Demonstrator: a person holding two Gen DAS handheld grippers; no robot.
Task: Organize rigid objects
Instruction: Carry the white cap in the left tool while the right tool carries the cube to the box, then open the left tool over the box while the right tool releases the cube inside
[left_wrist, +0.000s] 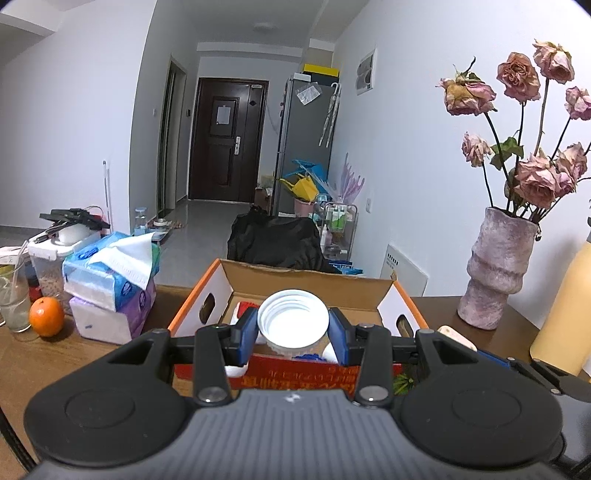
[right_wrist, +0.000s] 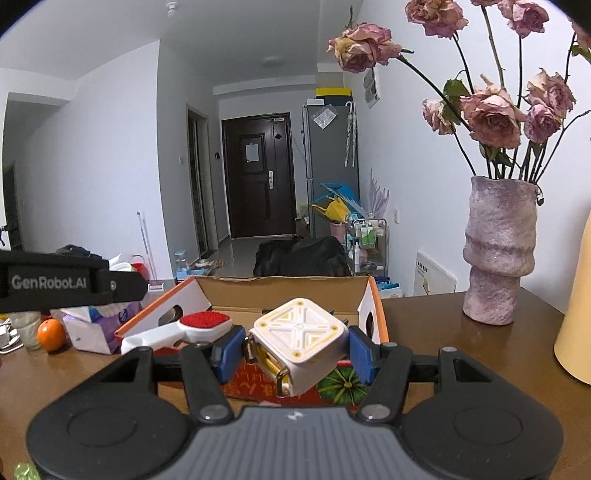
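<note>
White threaded jar (left_wrist: 293, 323): we hold it in the left hand-held gripper (left_wrist: 293, 332), pads clamping its walls, at the box's (left_wrist: 207, 291) 6 o'clock edge. Light, stiff, slippery; grip below the rim.

Cube gadget (right_wrist: 297, 341): clamped tilted in the right hand-held gripper (right_wrist: 295, 350).

Wood table (right_wrist: 443, 332) w/ box (right_wrist: 280, 291), vase (right_wrist: 498, 251), prob. tissues (left_wrist: 110, 280)

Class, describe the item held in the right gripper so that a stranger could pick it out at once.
Find the open orange-edged cardboard box on the brown wooden table. In front of it, the right gripper clamps a white, rounded cube-shaped plastic gadget. Only it bears yellow line patterns.
</note>
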